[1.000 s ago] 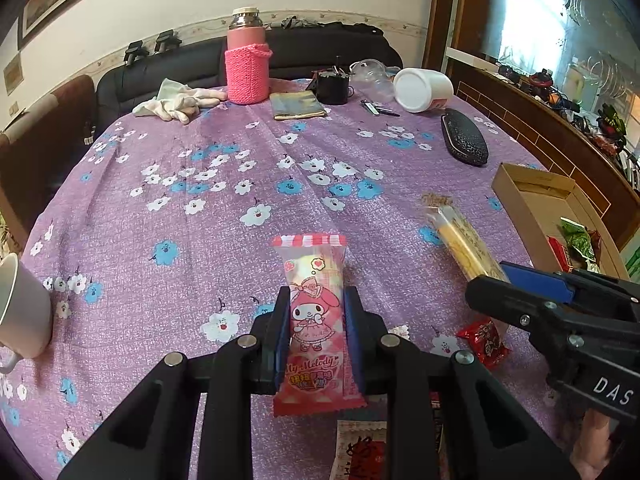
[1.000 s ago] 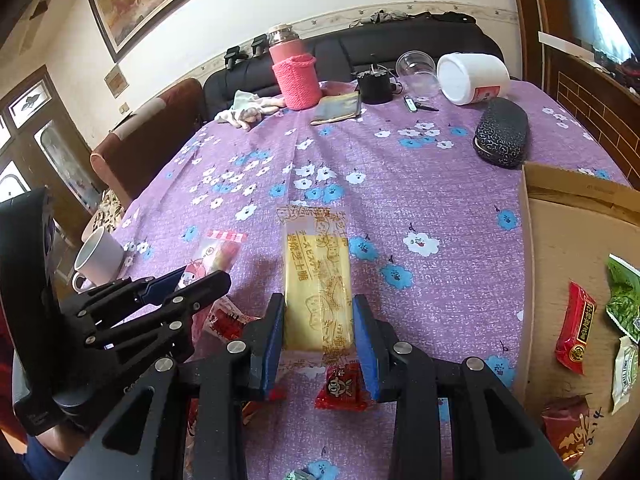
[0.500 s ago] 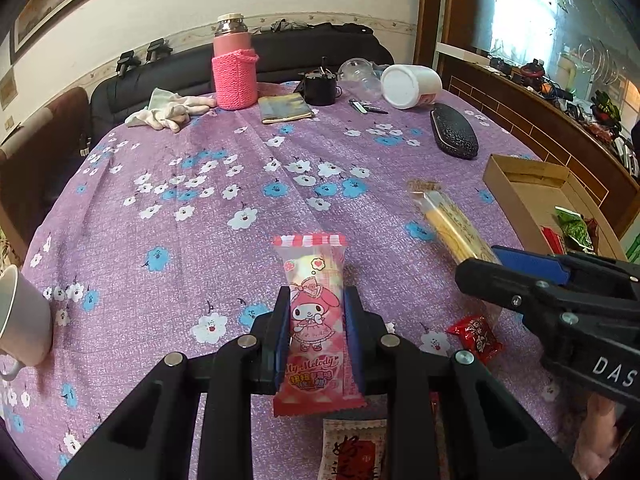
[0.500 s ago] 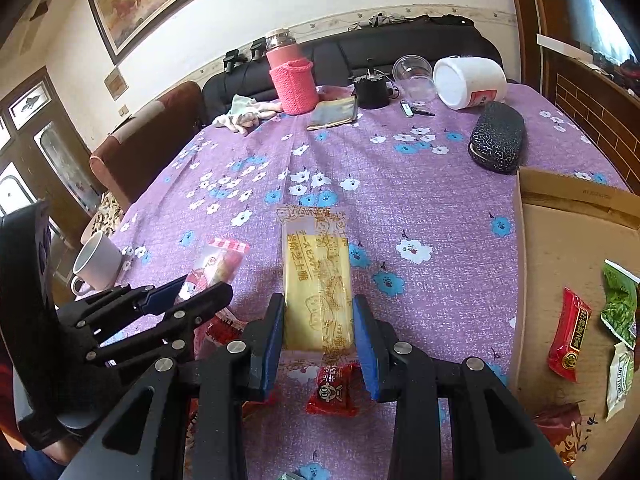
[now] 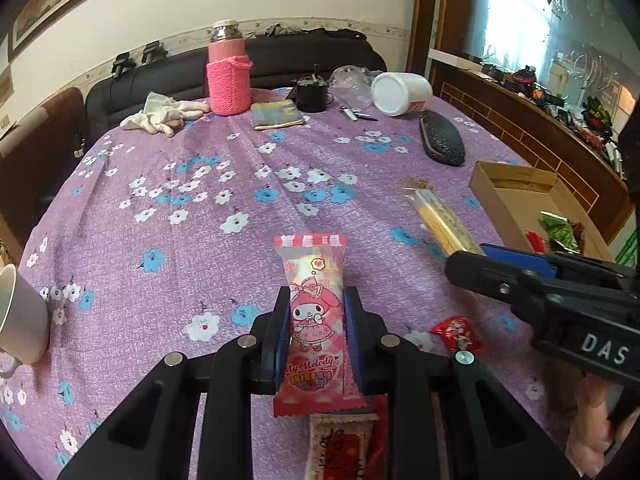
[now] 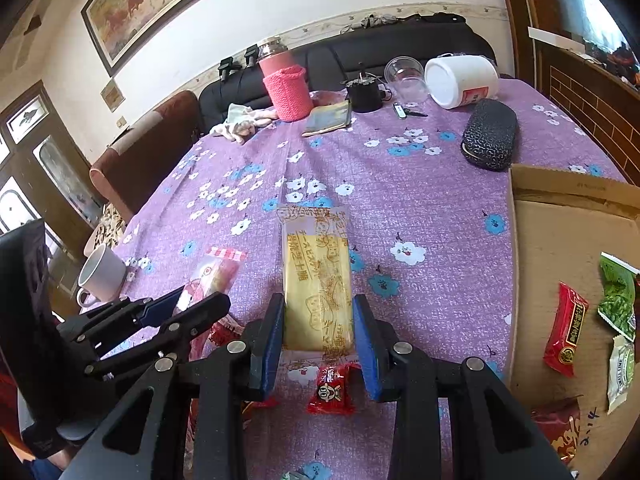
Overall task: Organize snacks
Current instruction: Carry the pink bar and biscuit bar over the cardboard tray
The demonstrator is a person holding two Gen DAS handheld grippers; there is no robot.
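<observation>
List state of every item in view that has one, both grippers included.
Left gripper: shut on pink snack pack, lifted off the cloth.
Right gripper: shut on yellow snack pack, lifted.
Cardboard box: open, several snacks inside.
White jar: lying on its side.
Pink flask: upright, capped.
White mug: upright.
Glasses case: closed.

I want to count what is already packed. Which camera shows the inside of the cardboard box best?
The right wrist view: the cardboard box lies open beside the camera, with red and green packets spread on its floor. The left wrist view shows the box far off and partly hidden behind the right hand-held gripper.
</observation>
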